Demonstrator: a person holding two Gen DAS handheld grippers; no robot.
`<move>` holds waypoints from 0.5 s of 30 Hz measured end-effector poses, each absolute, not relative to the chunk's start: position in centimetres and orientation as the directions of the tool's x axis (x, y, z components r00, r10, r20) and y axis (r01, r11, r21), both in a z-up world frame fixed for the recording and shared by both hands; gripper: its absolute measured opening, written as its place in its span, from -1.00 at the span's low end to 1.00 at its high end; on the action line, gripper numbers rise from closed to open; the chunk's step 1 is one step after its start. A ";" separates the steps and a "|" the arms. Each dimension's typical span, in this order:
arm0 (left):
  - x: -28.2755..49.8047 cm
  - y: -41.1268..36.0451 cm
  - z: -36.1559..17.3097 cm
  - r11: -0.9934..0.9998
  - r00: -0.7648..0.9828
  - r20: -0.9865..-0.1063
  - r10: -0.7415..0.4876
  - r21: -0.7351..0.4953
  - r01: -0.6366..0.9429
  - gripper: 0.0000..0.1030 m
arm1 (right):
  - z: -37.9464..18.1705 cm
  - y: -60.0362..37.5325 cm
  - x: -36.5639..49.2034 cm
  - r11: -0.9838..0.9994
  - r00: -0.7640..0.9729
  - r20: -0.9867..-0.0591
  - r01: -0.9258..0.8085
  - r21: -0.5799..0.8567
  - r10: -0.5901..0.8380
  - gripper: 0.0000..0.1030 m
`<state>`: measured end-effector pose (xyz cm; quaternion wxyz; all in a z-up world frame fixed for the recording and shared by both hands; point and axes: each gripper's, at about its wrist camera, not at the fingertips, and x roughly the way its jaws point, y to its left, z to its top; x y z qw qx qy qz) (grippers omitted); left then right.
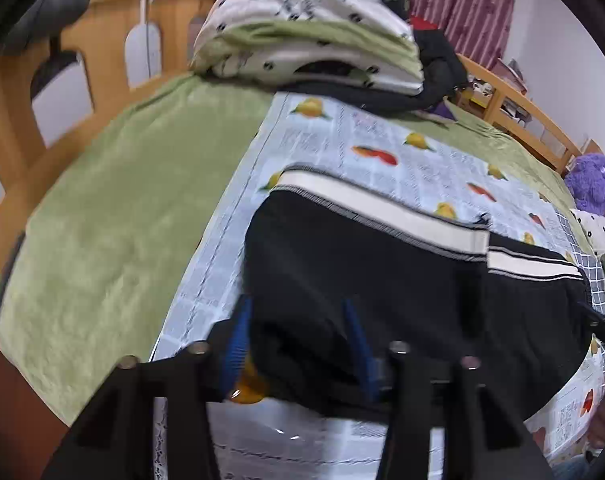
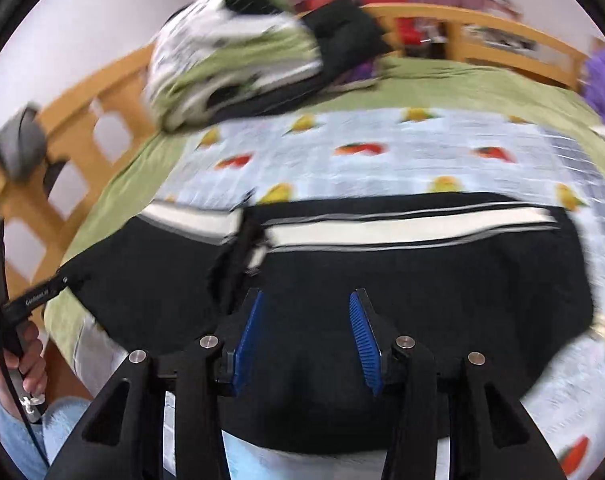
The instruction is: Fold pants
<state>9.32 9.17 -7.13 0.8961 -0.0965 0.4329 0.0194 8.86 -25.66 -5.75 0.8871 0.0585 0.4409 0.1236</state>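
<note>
One pants (image 1: 382, 280), two claws (image 1: 298, 344) (image 2: 308, 340) (one quilt (image 1: 310, 24)).

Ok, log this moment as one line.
pants: black, flat on fruit-print sheet | left gripper: open over pants | right gripper: open over pants | stage: partly folded

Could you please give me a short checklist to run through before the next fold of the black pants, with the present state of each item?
1. Pants lie on the fruit-print cloth, white stripe along the far edge: ok.
2. Right gripper free of fabric: ok; its jaws stand apart above the pants, nothing pinched.
3. Left gripper free of fabric: cannot tell; the jaws stand apart, but black cloth fills the gap.
4. Layers aligned: not ok; the stripe breaks in a step near the middle.
5. Room beyond the pants: ok; the folded quilt sits further back on the green blanket.
6. Picture sharpness: not ok; the right wrist view is blurred.
</note>
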 end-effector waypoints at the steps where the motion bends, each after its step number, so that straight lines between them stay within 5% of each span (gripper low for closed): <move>1: 9.3 9.7 -7.7 0.979 0.618 -0.785 -0.051 -0.162 -0.125 -0.04 | -6.6 -24.5 9.4 0.960 0.566 -0.775 -0.177 0.217 0.280 -0.14; 11: 9.1 14.1 -11.0 0.931 0.622 -0.751 -0.220 -0.351 -0.095 0.05 | -13.8 -16.1 15.2 0.958 0.493 -0.822 -0.176 0.226 0.285 -0.17; 13: 9.3 14.1 -11.4 0.927 0.616 -0.750 -0.240 -0.365 -0.083 0.05 | -14.2 -15.4 15.0 0.970 0.528 -0.819 -0.203 0.133 0.223 -0.70; 15: 9.4 14.3 -11.7 0.926 0.617 -0.745 -0.253 -0.372 -0.069 0.05 | -13.7 -17.0 14.8 0.963 0.556 -0.787 -0.180 0.198 0.266 -0.72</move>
